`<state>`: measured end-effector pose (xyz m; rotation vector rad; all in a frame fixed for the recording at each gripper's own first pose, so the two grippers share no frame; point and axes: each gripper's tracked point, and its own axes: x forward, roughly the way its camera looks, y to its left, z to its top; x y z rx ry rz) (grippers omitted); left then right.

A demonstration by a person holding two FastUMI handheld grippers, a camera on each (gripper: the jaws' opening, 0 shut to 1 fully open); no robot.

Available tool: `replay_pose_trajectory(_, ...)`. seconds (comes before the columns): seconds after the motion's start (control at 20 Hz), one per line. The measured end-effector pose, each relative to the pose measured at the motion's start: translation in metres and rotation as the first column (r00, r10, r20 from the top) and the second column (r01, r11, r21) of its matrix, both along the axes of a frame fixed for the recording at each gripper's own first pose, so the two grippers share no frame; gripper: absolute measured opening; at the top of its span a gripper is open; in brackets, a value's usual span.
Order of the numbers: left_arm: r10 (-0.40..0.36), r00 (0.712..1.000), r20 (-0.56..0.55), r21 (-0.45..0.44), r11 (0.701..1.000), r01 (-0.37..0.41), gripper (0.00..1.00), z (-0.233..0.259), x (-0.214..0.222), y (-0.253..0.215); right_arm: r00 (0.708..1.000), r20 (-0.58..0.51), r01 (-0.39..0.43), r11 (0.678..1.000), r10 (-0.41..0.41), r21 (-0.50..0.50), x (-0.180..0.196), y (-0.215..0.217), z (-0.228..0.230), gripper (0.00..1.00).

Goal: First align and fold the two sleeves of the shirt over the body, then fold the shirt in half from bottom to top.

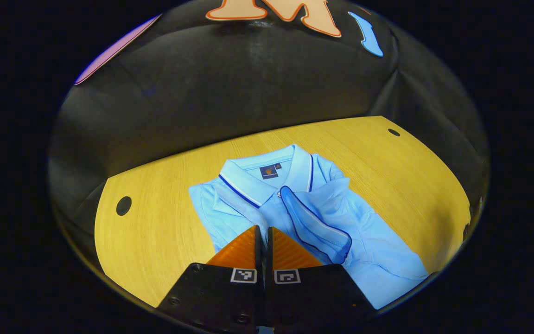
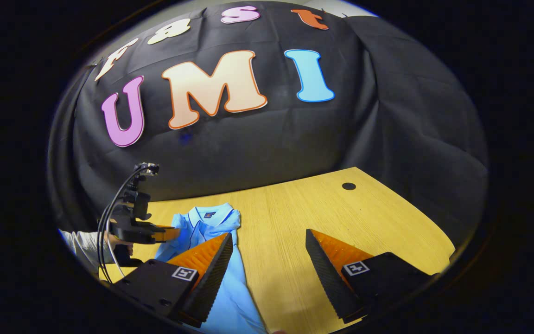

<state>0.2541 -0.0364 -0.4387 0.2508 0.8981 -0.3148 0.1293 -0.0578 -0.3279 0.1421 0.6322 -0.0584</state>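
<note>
A light blue polo shirt (image 1: 378, 241) lies flat on the wooden table (image 1: 155, 250), collar (image 1: 253, 183) towards the far wall. One sleeve (image 1: 315, 227), with a dark blue cuff edge, lies folded across the chest. My left gripper (image 1: 263, 230) is shut, and a strip of the other sleeve (image 1: 239, 204) runs up into its tips, lifted over the body. In the right gripper view the left gripper (image 2: 167, 233), held by a hand, hovers over the shirt (image 2: 230, 287). My right gripper (image 2: 268, 234) is open above bare table beside the shirt, holding nothing.
The table has round cable holes (image 1: 123, 205) (image 1: 393, 132) near its far corners, one also seen as a hole (image 2: 348, 186) in the right gripper view. Black cloth wall (image 2: 387, 139) rises behind the table. Cables (image 2: 109, 218) loop from the left gripper.
</note>
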Motion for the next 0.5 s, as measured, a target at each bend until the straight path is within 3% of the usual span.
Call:
replay_pose_trajectory(0.15, 0.029, 0.999, -0.022, -0.010, 1.000, -0.029, 0.00, -0.012, -0.002, -0.007, 1.000, -0.006, -0.001, 1.000, 0.001, 0.011, -0.002, -0.009, -0.005, 0.98)
replay_pose_trajectory(0.2, 0.043, 0.999, -0.027, -0.042, 0.998, -0.044, 0.06, -0.008, -0.007, -0.011, 1.000, -0.009, -0.012, 1.000, 0.012, 0.022, -0.001, -0.009, -0.005, 0.98)
replay_pose_trajectory(0.25, 0.059, 0.998, -0.015, -0.074, 0.995, -0.060, 0.19, -0.001, -0.007, -0.014, 1.000, -0.012, -0.027, 0.999, 0.028, 0.031, -0.001, -0.007, -0.007, 0.98)
replay_pose_trajectory(0.4, 0.124, 0.990, 0.064, -0.168, 0.979, -0.112, 1.00, 0.040, -0.017, -0.014, 0.995, -0.034, -0.087, 0.995, 0.089, 0.052, -0.002, -0.001, -0.015, 0.98)
replay_pose_trajectory(0.5, 0.166, 0.976, 0.141, -0.202, 0.970, -0.136, 0.96, 0.082, -0.038, -0.005, 0.989, -0.033, -0.141, 0.988, 0.143, 0.066, -0.009, 0.007, -0.020, 0.98)
